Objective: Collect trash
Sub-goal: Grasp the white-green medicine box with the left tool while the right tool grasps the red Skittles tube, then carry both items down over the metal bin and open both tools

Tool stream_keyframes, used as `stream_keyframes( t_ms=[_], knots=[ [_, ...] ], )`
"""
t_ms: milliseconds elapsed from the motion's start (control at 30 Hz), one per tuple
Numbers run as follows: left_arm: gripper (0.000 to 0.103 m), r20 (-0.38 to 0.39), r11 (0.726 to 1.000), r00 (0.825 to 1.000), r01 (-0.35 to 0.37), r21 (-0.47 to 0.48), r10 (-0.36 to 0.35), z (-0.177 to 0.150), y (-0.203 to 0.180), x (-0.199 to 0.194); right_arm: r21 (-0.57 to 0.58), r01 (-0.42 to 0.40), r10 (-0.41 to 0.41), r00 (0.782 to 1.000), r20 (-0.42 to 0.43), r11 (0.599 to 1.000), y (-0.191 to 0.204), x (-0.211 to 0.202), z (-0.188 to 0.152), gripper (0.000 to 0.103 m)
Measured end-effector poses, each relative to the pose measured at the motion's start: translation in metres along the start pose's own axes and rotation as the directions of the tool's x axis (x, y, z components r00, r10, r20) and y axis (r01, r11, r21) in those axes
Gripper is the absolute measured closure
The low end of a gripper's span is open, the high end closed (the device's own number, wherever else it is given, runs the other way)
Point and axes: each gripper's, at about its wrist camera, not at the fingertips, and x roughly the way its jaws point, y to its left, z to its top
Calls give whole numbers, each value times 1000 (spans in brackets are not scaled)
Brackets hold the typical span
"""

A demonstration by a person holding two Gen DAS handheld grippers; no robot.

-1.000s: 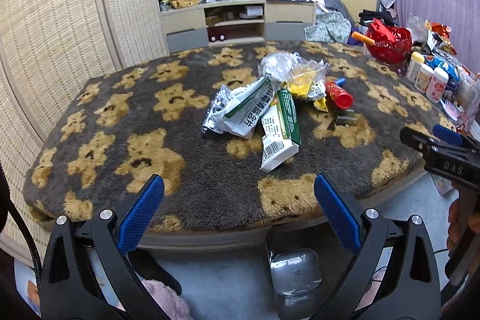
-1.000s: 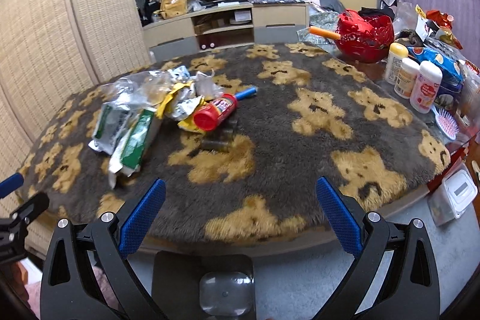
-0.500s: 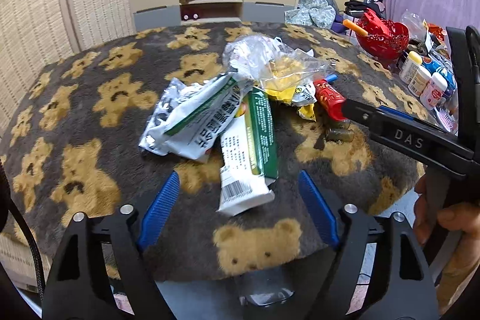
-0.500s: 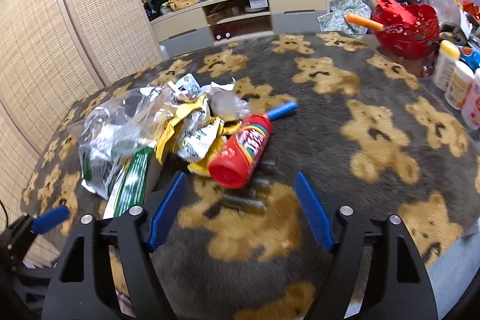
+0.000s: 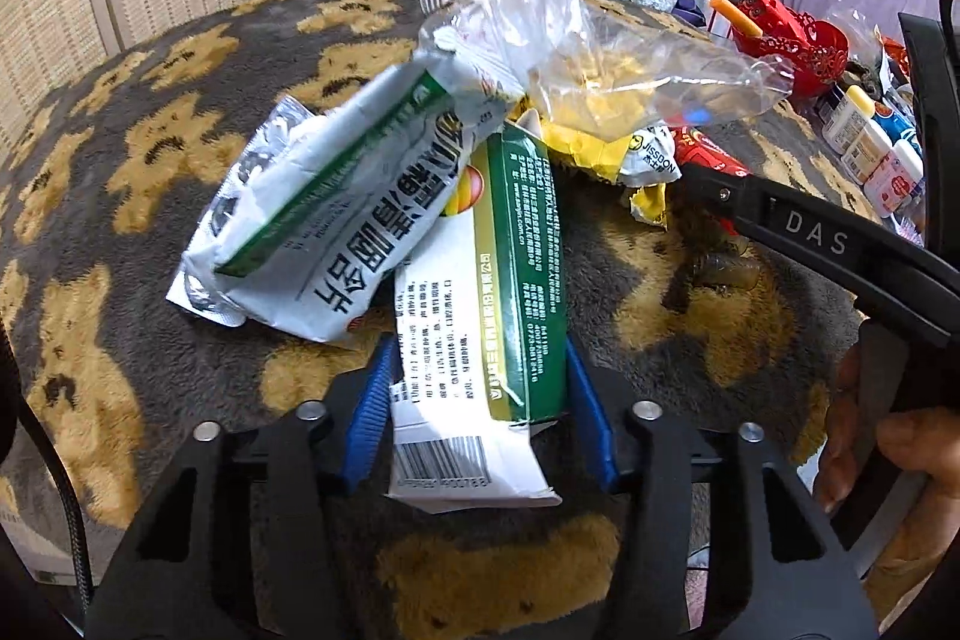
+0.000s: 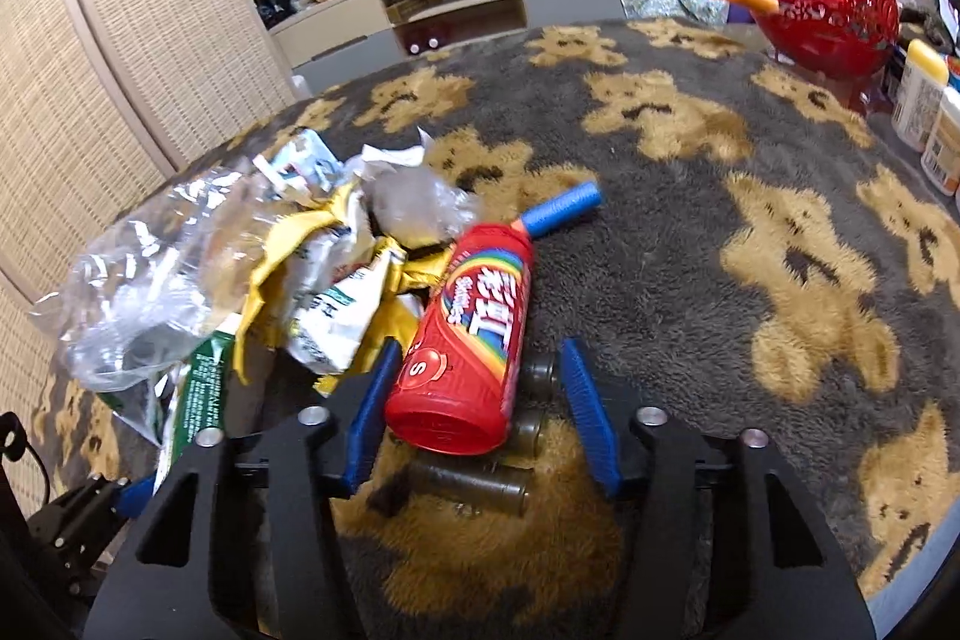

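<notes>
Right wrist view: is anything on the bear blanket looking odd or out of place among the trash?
Yes. Beside the red candy bottle, which lies on its side between the right tool's open fingers, a few dark cylinders lie on the blanket. They look like used batteries, not wrappers like the crumpled pile.

The bench is covered with a grey fluffy cloth that has golden bear shapes on it. On the cloth lies a heap of trash: a white and green packet, a green and white box, a clear plastic bag and crumpled yellow wrappers. Just beside the heap lie a red tube with a blue cap and some dark small cylinders. At the far right edge stand a red basket and several white bottles
</notes>
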Motion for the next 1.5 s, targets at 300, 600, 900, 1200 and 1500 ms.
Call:
stream_keyframes(
  t_ms=[300,600,900,1200,1500],
  knots=[
    [71,27,999,1000,-8,37,7,-5,-5,-9,-21,20,-19,998,56,1000,-5,-24,-3,67],
    [72,93,999,996,5,49,-10,-11,-13,-55,-52,53,-46,991,123,997,0,-75,-6,67],
    [72,178,999,984,9,49,-18,-21,-18,-117,-74,46,-31,982,188,996,8,-140,-16,67],
    [72,217,998,975,45,48,-55,-54,-24,-167,-114,12,12,979,205,993,18,-191,-51,67],
    [72,212,996,974,74,52,-83,-110,-32,-194,-156,-1,27,986,162,988,20,-220,-108,67]
  ],
)
